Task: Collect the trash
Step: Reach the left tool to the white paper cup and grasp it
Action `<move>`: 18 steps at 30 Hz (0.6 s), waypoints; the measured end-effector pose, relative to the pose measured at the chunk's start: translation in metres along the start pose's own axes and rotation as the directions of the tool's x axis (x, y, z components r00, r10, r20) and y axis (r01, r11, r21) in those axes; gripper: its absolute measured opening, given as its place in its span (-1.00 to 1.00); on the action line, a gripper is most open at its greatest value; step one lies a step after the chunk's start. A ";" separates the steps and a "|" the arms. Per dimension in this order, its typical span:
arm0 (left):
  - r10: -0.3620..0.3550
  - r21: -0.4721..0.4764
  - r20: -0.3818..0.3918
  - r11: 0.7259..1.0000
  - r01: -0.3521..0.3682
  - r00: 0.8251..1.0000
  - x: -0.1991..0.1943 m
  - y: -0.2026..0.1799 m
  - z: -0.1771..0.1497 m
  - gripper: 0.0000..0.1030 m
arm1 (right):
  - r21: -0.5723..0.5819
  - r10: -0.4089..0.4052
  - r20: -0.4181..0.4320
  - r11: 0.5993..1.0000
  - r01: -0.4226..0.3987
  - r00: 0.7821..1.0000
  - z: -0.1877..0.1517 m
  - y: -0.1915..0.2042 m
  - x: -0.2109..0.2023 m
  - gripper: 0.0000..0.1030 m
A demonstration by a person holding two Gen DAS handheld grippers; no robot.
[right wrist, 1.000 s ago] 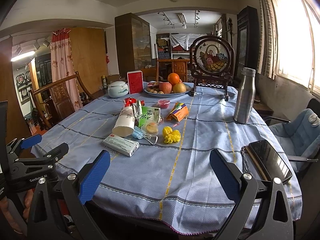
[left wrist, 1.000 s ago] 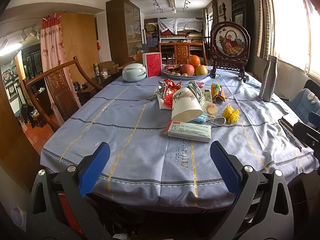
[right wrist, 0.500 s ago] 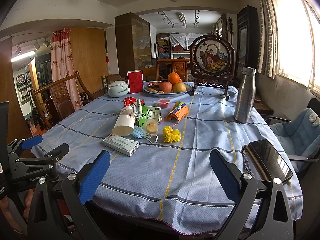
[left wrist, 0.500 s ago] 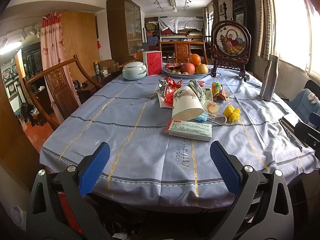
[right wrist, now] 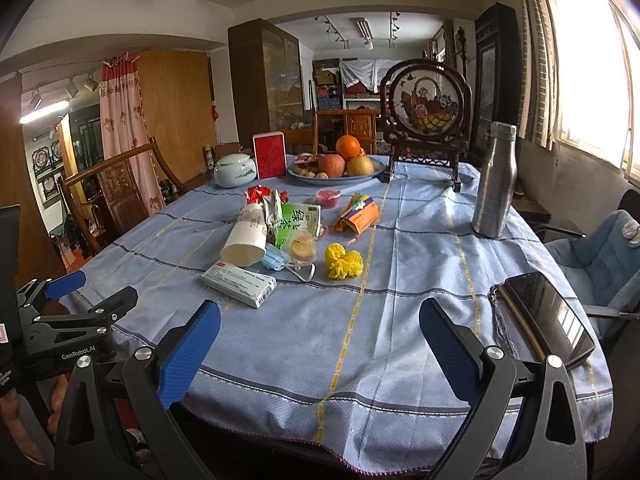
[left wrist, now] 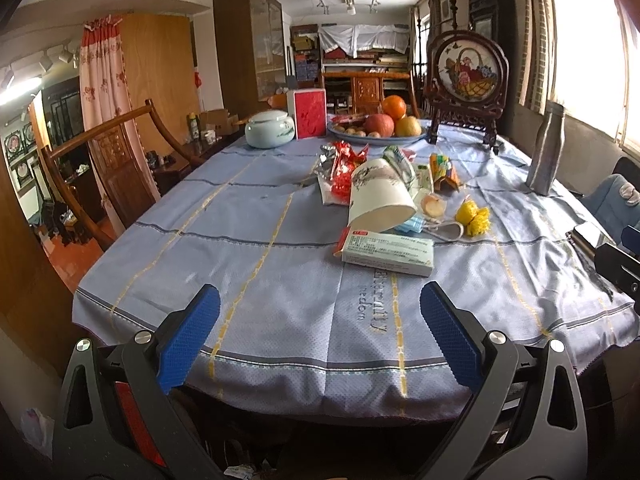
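While both jaws gape empty: tipped paper cup (right wrist: 245,236), medicine box (right wrist: 239,284), crumpled wrappers (right wrist: 297,222).

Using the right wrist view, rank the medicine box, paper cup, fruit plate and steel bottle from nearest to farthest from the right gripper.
From the right gripper:
1. Medicine box, ahead on the left.
2. Paper cup, lying on its side behind the box.
3. Steel bottle, upright on the right.
4. Fruit plate, at the far end.
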State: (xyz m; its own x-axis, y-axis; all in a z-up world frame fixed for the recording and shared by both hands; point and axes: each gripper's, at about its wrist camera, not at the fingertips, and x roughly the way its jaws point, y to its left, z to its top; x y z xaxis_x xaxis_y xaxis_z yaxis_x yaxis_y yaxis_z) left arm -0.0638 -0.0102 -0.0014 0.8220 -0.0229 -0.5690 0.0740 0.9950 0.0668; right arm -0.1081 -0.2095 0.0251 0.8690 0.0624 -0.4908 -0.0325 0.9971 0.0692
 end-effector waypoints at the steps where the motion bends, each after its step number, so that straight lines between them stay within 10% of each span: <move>1: -0.001 -0.002 -0.008 1.000 0.001 1.000 0.004 0.001 0.000 0.87 | 0.001 0.000 -0.012 1.000 0.000 1.000 0.000 -0.002 0.006 0.89; 18: -0.171 -0.011 -0.193 0.985 0.172 0.966 0.117 -0.002 0.040 0.87 | 0.042 -0.054 -0.146 0.997 0.060 0.988 0.022 -0.049 0.120 0.89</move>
State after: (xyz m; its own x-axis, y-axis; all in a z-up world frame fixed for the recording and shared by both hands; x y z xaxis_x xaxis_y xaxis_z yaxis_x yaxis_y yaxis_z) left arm 0.0543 -0.0188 -0.0354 0.6723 -0.1735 -0.7196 0.2080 0.9773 -0.0414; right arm 0.0088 -0.2521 -0.0183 0.7880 0.0147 -0.6154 0.0407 0.9963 0.0759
